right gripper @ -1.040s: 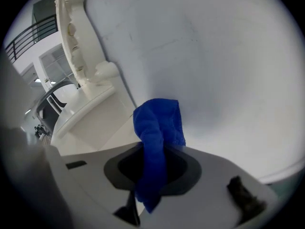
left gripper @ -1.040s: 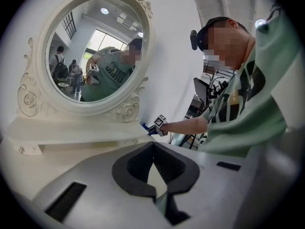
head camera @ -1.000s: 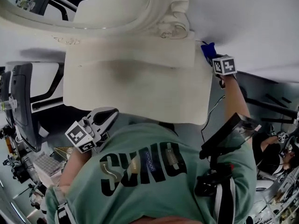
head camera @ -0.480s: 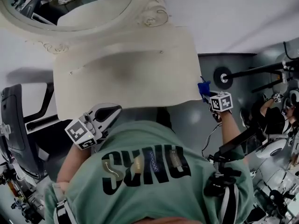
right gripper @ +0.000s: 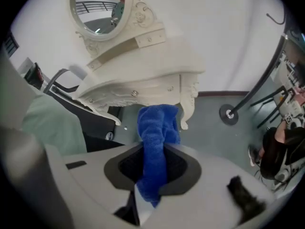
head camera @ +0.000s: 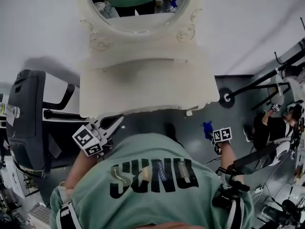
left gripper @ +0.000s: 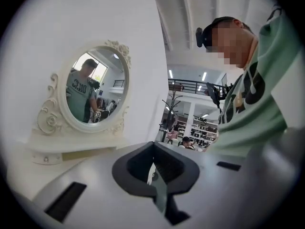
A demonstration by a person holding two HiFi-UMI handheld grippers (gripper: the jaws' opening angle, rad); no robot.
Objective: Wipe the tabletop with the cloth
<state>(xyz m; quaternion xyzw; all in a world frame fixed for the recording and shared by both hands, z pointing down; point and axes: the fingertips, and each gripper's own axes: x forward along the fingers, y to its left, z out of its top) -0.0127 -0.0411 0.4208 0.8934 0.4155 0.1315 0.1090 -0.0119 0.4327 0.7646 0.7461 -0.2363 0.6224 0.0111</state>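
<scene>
A cream dressing table [head camera: 143, 87] with an oval mirror [head camera: 140, 4] stands against the white wall, its top bare. My right gripper [head camera: 209, 129] hangs below the table's front right corner, off the top, shut on a blue cloth [head camera: 207, 127]. In the right gripper view the cloth [right gripper: 157, 128] sticks out of the jaws [right gripper: 153, 168] toward the table's carved leg [right gripper: 187, 104]. My left gripper [head camera: 109, 124] is at the table's front left edge, shut with nothing in it; its view [left gripper: 153, 168] looks at the mirror [left gripper: 93, 87].
A dark office chair [head camera: 26, 113] stands left of the table. A black stand with a round base [head camera: 225, 98] rises over the grey floor at the right. Another person [head camera: 272, 128] sits farther right. The holder's green shirt [head camera: 152, 180] fills the foreground.
The right gripper with the blue cloth has come off the table's right edge and dropped back toward the person. The head view has swung up to show the mirror. The left gripper barely moved.
</scene>
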